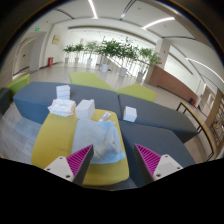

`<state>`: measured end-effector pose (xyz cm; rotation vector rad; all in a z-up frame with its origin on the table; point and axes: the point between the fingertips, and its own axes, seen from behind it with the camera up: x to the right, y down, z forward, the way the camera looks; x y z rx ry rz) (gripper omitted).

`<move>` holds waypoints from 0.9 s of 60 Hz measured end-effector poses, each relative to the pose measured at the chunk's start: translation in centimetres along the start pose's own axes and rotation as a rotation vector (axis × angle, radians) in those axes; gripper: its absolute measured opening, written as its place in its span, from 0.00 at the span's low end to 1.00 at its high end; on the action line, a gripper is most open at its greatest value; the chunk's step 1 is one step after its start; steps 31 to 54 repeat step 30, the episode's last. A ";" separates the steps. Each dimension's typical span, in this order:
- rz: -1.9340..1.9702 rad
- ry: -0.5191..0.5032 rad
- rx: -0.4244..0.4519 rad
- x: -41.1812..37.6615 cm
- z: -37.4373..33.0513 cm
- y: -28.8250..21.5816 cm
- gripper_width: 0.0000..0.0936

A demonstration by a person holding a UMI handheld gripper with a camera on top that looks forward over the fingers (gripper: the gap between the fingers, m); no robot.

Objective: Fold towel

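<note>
A crumpled pale blue-white towel lies on a yellow strip of a grey and yellow seat, just ahead of my fingers. My gripper is open, its two pink pads spread wide, and nothing is between them. The left finger sits near the towel's near edge. The towel's nearest corner reaches toward the gap between the fingers.
Stacks of folded white towels sit farther back on the seat: one stack to the left, one near the middle, one small pile to the right. Green plants and a bright hall lie beyond.
</note>
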<state>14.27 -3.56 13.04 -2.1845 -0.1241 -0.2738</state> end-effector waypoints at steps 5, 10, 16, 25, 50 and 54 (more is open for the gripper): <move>0.024 -0.068 0.040 -2.1 -4.8 -0.5 0.90; 0.033 -0.110 0.079 -3.8 -8.2 -0.8 0.90; 0.034 -0.146 0.118 -4.8 -11.5 -0.8 0.90; 0.062 -0.137 0.136 -4.0 -12.0 -0.3 0.90; 0.062 -0.123 0.147 -2.8 -11.2 0.2 0.90; 0.062 -0.123 0.147 -2.8 -11.2 0.2 0.90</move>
